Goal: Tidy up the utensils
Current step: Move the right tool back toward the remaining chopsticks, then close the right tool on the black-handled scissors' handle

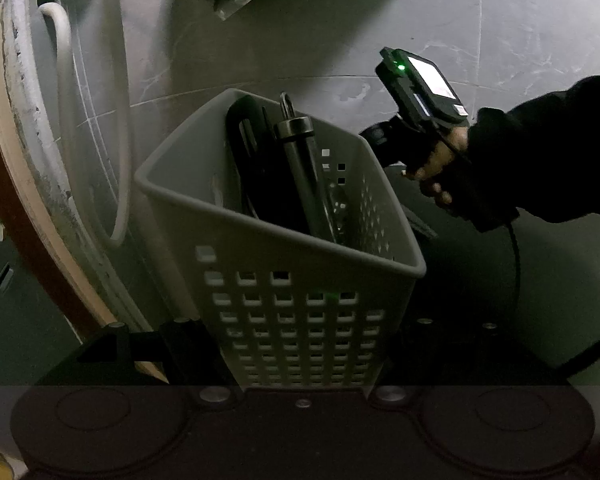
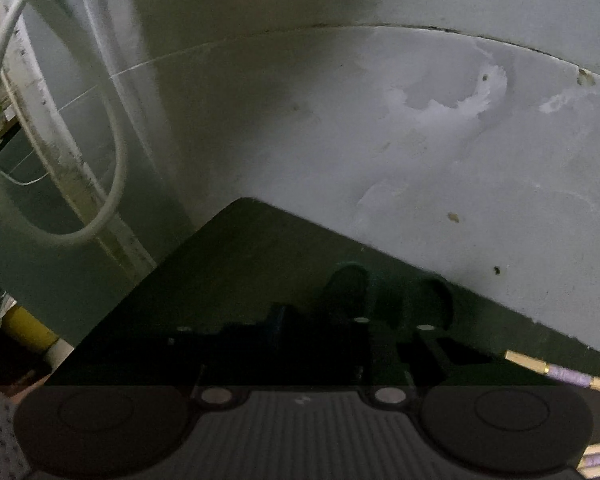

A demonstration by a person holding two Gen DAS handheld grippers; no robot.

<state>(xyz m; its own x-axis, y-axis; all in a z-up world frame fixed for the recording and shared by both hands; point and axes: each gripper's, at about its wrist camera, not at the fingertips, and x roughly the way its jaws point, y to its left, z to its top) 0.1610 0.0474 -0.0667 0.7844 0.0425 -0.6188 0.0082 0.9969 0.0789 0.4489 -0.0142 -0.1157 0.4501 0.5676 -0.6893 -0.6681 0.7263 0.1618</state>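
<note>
Grey perforated basket (image 1: 260,252), tilted, dark long-handled utensils (image 1: 300,168) standing inside. Clamped between left gripper (image 1: 300,344) fingers. Right gripper (image 2: 392,286) too dark: open or closed, cannot tell.

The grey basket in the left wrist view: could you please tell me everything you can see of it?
The grey basket looks like matte plastic, with tapered walls pierced by rows of square holes and a smooth rim. It stands tilted between the left gripper fingers, which clamp it. Dark utensils stand inside.
</note>
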